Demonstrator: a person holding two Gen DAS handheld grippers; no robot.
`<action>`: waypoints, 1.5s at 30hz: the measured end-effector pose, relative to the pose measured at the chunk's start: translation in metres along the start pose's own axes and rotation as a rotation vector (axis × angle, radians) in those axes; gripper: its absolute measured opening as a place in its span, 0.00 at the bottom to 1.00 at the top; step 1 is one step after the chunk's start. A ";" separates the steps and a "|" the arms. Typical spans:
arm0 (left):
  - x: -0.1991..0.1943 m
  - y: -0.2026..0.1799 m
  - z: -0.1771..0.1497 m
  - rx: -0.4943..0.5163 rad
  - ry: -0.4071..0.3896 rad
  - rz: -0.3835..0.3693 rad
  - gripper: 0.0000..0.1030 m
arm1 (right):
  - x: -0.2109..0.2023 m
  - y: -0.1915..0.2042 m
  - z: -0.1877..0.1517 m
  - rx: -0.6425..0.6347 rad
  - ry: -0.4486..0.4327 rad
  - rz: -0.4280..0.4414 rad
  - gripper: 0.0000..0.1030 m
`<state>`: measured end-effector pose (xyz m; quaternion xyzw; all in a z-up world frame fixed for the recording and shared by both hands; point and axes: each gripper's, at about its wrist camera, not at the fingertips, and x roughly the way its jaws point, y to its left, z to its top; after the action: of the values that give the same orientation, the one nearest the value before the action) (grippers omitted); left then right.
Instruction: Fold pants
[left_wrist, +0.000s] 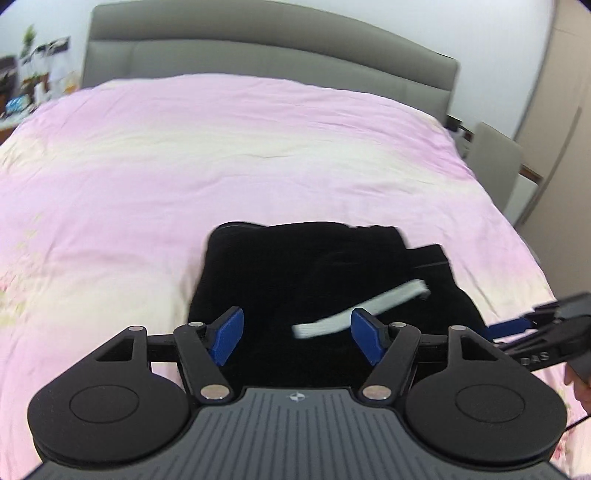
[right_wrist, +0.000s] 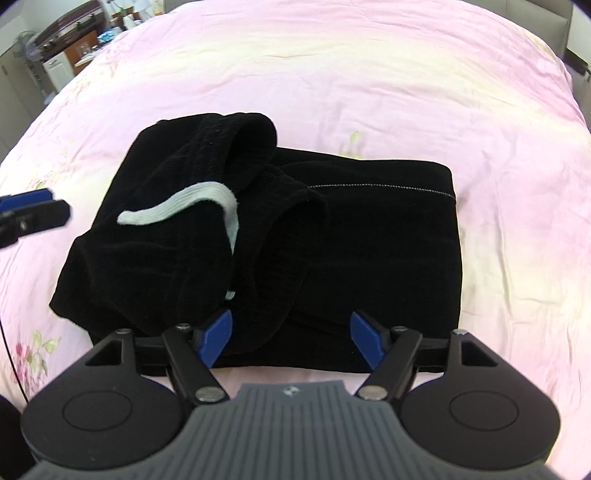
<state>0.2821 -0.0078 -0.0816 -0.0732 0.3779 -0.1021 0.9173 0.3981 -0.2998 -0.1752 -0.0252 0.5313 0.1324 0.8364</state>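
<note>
Pants (right_wrist: 266, 229) folded on bed (right_wrist: 406, 92), just ahead of each empty, wide-spread hand-held gripper (right_wrist: 291, 341).

Both wrist views close, sharing pants (left_wrist: 325, 288)

Black pants (right_wrist: 332, 221) lying folded on pink bedspread (right_wrist: 369, 92), waistband end bunching on top, white drawstring (right_wrist: 192, 206) curling across it. Right gripper (right_wrist: 291, 338) hovering at near edge, blue fingers (right_wrist: 218, 336) spread wide, gripping nothing. Left gripper (right_wrist: 26, 206) showing at left edge.
</note>
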 end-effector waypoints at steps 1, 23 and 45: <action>0.002 0.012 0.001 -0.034 0.011 0.009 0.74 | -0.002 0.001 0.002 0.015 0.001 0.007 0.67; 0.059 0.043 -0.011 0.025 0.200 -0.008 0.69 | 0.037 -0.014 0.051 0.374 -0.048 0.301 0.64; 0.062 0.041 -0.007 0.089 0.270 -0.018 0.61 | 0.099 -0.012 0.069 0.447 -0.061 0.486 0.14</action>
<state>0.3250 0.0163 -0.1371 -0.0214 0.4924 -0.1359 0.8595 0.5014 -0.2795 -0.2354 0.2905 0.5125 0.2089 0.7806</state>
